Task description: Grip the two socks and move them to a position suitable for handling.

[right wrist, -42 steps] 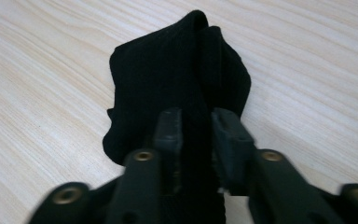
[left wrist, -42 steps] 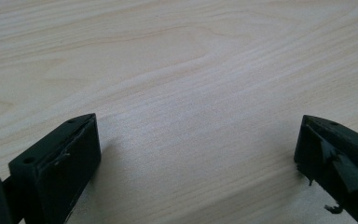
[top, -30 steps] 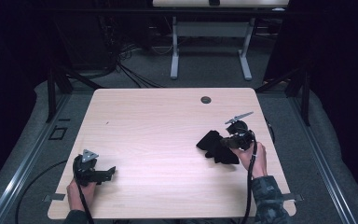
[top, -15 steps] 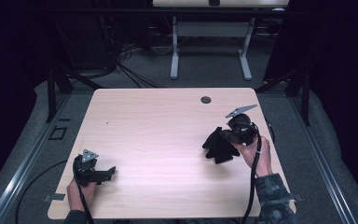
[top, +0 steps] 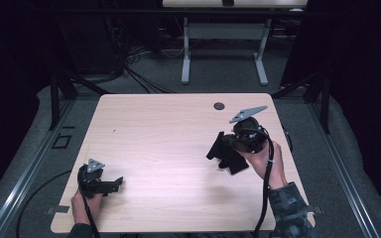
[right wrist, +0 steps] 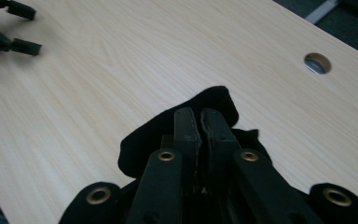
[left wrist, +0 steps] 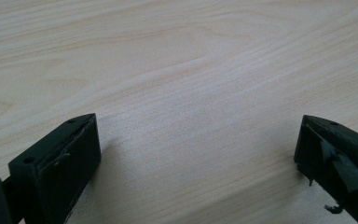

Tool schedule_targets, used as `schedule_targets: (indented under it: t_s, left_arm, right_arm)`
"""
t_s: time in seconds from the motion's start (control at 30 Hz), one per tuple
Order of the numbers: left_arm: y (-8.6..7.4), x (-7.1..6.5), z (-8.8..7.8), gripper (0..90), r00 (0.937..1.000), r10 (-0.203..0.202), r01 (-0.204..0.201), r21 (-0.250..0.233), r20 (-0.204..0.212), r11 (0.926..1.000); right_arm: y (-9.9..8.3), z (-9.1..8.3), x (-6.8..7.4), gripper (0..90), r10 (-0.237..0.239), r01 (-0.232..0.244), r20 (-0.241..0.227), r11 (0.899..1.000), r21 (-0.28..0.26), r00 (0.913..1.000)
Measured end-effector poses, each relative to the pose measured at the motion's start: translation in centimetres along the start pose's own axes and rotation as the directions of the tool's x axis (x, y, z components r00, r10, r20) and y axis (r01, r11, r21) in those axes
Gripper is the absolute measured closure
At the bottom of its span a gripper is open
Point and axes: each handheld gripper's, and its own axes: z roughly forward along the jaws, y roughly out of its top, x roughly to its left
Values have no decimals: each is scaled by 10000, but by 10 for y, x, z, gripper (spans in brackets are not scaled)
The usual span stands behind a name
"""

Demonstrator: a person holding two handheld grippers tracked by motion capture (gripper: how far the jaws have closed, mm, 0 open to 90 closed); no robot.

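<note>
Black cloth [top: 226, 153], one piece, clamped in the right gripper [top: 228, 148] over a pale wood table [top: 168, 129].
High view: the cloth hangs in a bunch under and ahead of the right gripper's jaws; the left gripper [top: 115, 183] lies low, well apart from it. Right gripper view: jaws pressed together, cloth [right wrist: 177, 135] bulging beyond and below the tips, a round hole [right wrist: 317, 63] in the table farther ahead. Left gripper view: jaws spread wide, bare wood between them.
</note>
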Motion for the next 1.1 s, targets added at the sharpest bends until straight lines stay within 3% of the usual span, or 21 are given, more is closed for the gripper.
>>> schedule_targets:
  t_s: [0.03, 0.27, 0.4, 0.47, 0.5, 0.53, 0.63, 0.67, 0.7, 0.77, 0.93, 1.0, 1.1]
  left_arm:
    - [0, 0, 0, 4, 10000, 0, 0, 0, 0, 10000]
    - [0, 0, 0, 4, 10000, -5, 5, -1, -3, 10000]
    - [0, 0, 0, 4, 10000, -6, 6, -1, -4, 10000]
    - [0, 0, 0, 4, 10000, -8, 8, 1, -4, 10000]
    - [0, 0, 0, 4, 10000, -6, 6, 3, -5, 10000]
    - [0, 0, 0, 4, 10000, -6, 6, 2, -5, 10000]
    - [0, 0, 0, 4, 10000, -5, 5, 0, -8, 10000]
    - [0, 0, 0, 4, 10000, -2, 2, 4, -5, 10000]
    - [0, 0, 0, 4, 10000, -4, 4, 2, -6, 10000]
    - [0, 0, 0, 4, 10000, -8, 8, -3, -7, 10000]
    - [0, 0, 0, 3, 10000, -26, 26, -2, -14, 10000]
    - [0, 0, 0, 3, 10000, -34, 34, 10, -18, 10000]
    - [1, 0, 0, 3, 10000, -36, 36, 21, -19, 10000]
  right_arm:
    - [0, 0, 0, 857, 0, 0, 0, 10000, 0, 10000]
    - [-1, 21, 39, 856, -726, 724, -800, 9974, -54, 9941]
    - [3, 26, 60, 856, -1193, 1168, -1182, 9928, -280, 9858]
    - [-2, 38, 77, 853, -1589, 1569, -1390, 9873, -251, 9775]
    - [-7, 48, 83, 849, -1760, 1787, -1559, 9839, 28, 9720]
    - [-7, 48, 83, 849, -1760, 1787, -1559, 9839, 28, 9720]
    - [-31, 89, 96, 802, -1995, 2228, -1885, 9685, 1116, 9616]
    - [-41, 100, 97, 746, -1850, 2136, -2070, 9689, 1253, 9607]
    - [-50, 108, 95, 632, -1693, 2007, -2039, 9689, 1448, 9642]
    - [-60, 112, 89, 566, -1224, 1553, -2115, 9769, 1469, 9697]
    - [-78, 90, 66, 443, -150, 298, -1726, 9961, 832, 9849]
    - [-89, 76, 54, 422, 363, -278, -1541, 9980, 565, 9874]
    - [-97, 70, 48, 417, 673, -607, -1404, 9968, 513, 9878]
